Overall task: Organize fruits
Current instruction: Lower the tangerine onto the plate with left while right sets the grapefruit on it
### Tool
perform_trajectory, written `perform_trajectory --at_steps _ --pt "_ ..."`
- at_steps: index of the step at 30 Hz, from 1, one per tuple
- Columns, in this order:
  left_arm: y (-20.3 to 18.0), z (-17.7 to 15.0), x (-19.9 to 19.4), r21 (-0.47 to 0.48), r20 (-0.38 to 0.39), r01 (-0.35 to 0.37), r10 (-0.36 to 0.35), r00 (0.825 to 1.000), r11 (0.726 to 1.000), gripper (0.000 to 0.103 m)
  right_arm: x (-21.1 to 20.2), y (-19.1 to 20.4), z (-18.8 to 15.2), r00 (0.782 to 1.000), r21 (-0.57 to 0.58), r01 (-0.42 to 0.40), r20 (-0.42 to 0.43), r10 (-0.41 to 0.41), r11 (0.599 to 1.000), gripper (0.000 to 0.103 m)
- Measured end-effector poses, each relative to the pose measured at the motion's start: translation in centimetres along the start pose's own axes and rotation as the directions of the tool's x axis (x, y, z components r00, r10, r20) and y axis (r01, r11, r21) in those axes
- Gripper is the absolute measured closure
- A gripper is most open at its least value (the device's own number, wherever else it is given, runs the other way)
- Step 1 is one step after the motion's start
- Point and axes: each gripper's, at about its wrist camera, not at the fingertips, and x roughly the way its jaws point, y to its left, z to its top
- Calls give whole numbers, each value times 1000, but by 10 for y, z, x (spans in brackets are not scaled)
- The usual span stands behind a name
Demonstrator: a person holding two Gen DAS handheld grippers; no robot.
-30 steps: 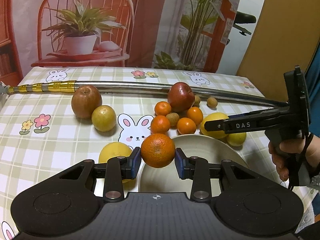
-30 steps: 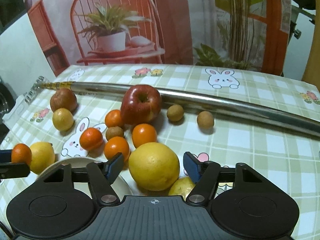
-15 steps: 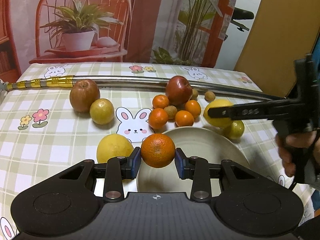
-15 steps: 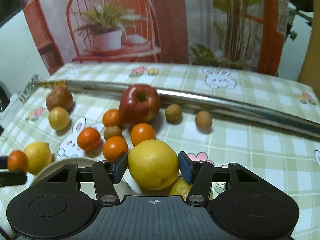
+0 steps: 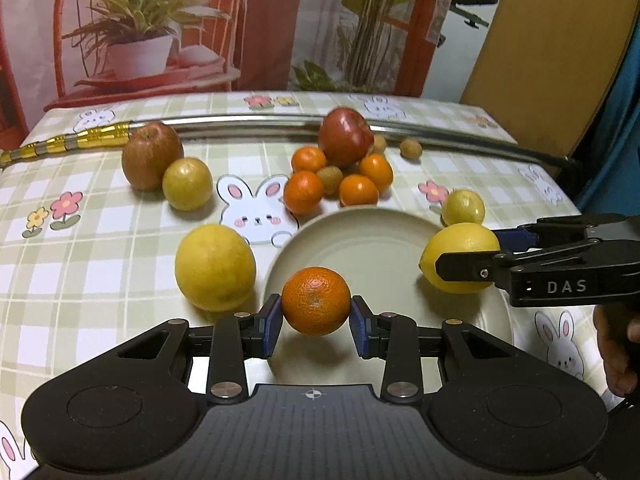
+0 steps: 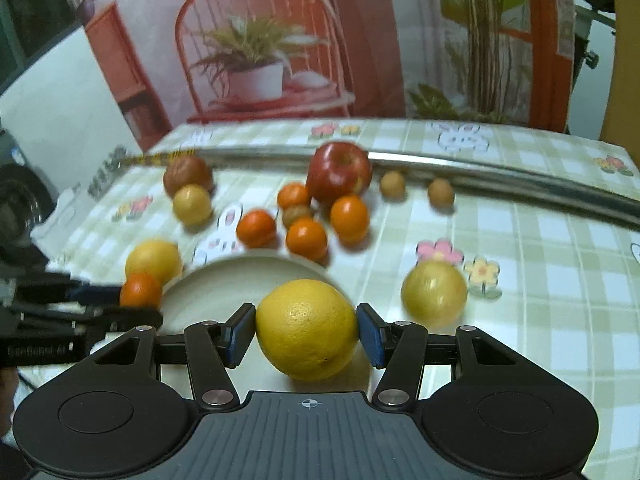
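Carrying big lemon (image 6: pixel 307 330) over plate (image 5: pixel 360 236): right claw (image 6: pixel 306 334) just closed on it, lifted from table. Left claw (image 5: pixel 316 322) keeps orange (image 5: pixel 316 301) clamped; both ready for drop.

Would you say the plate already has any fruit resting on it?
No, the plate lies bare; the orange is clamped in the left gripper above its near rim.
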Motion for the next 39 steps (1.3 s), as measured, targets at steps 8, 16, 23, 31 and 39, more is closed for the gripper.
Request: perform_trajectory --at_steps 8,16,23,31,39 --pt "-2 -6 9 9 -39 -7 7 999 1000 65 -4 7 -12 1000 -1 9 -8 -9 1000 52" --pt "-4 -7 15 26 -63 -19 21 998 999 65 2 9 -16 999 -17 19 -50 -20 1000 52" --pt "-5 -8 16 33 -67 -20 22 997 999 65 2 11 -16 997 -39 23 -66 -25 999 51" --pt "-7 -10 17 35 -64 -22 25 998 999 64 0 14 -16 995 -62 53 -80 -58 997 50" --pt "-8 -12 17 36 -59 -19 22 998 999 64 -3 20 -17 995 -101 62 -76 -70 993 49"
